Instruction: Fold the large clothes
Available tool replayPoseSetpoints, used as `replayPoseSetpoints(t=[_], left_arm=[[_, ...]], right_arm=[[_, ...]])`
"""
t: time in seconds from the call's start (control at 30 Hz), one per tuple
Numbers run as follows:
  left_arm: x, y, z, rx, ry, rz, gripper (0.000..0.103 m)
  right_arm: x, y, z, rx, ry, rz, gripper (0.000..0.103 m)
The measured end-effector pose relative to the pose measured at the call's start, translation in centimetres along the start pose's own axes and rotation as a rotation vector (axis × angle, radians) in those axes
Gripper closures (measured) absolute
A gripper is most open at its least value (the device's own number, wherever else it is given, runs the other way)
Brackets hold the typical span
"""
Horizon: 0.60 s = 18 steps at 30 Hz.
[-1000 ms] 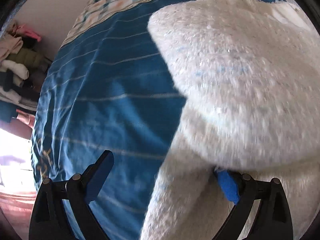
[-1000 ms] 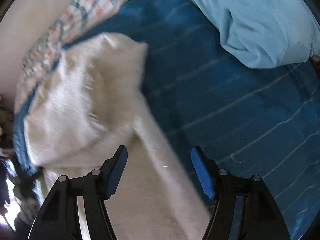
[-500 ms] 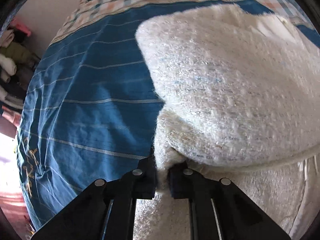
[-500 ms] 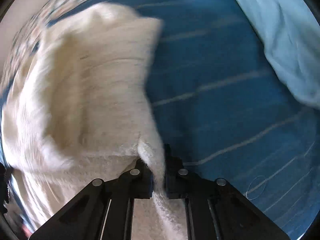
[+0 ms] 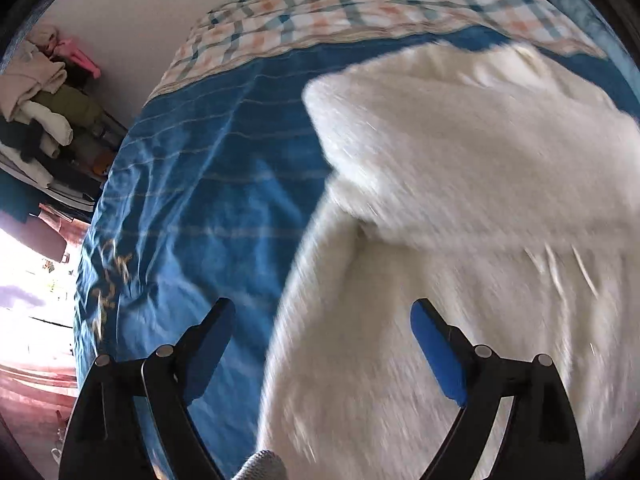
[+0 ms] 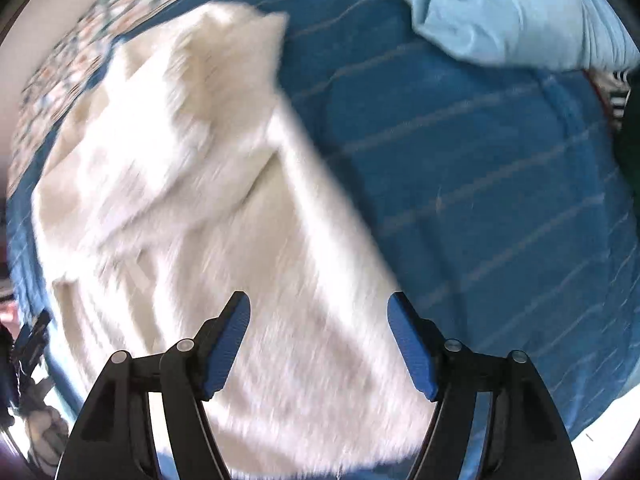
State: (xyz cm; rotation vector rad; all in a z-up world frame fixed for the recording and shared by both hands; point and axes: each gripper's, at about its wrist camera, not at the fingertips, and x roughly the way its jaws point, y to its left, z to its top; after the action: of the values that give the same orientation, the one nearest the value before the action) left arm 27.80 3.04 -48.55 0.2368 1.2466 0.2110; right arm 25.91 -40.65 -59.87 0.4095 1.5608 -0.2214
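Both tools, left tool and right tool, hang spread apart over the fluffy white sweater on the bed; its springy pile may unfold unpressed.

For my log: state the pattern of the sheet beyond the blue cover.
Checked sheet: orange and teal on white; clearest in left wrist view.
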Motion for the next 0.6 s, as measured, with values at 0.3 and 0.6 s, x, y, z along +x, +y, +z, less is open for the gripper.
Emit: replayPoseSetpoints(t=[0.3, 0.6], left_arm=[[0.2, -4.2, -10.6, -0.025, 0.176, 0.155, 0.014], [1.9, -2.6, -16.2, -0.294, 0.297, 0.163, 0.014]], right_arm=[[8.1, 7.9, -10.7, -0.156, 0.25, 0.345, 0.031], [8.9, 9.7, -13.6, -0.199, 0.175, 0.276, 0.088]])
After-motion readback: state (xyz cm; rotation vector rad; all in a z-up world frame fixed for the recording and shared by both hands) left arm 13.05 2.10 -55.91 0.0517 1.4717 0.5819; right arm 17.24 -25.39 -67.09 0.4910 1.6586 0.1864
